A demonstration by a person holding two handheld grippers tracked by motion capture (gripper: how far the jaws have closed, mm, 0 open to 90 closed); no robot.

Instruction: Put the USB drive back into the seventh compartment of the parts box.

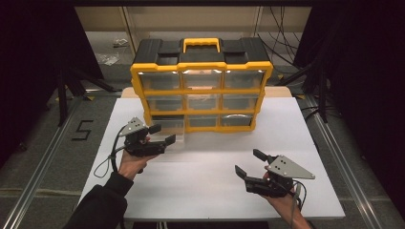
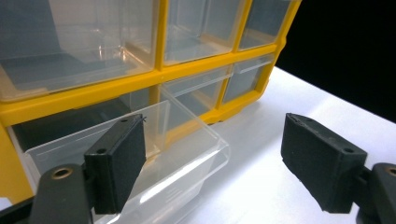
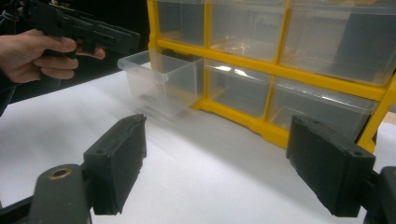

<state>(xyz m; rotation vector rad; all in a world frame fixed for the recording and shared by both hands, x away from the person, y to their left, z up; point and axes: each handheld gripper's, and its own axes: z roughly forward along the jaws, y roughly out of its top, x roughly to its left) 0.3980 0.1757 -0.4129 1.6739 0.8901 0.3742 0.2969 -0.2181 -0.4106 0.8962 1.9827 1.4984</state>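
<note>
A yellow-and-black drawer cabinet (image 1: 200, 90) with clear plastic drawers stands at the back of the white table (image 1: 210, 191). Its bottom-left drawer (image 1: 169, 128) is pulled partway out and looks empty. My left gripper (image 1: 162, 133) hovers just in front of that drawer with its jaws wide apart. In the left gripper view the drawer's front corner (image 2: 187, 140) lies beyond the left gripper (image 2: 210, 158), and neither pad touches it. My right gripper (image 1: 248, 162) is open over the table's front right, nothing between its jaws. The right gripper view looks past the right gripper (image 3: 215, 168) to the open drawer (image 3: 159, 79).
The other drawers (image 1: 203, 101) in the cabinet are pushed in. A yellow carry handle (image 1: 201, 44) tops the cabinet. Metal rails (image 1: 334, 143) run along both sides of the table, and dark stands and cables sit on the floor behind.
</note>
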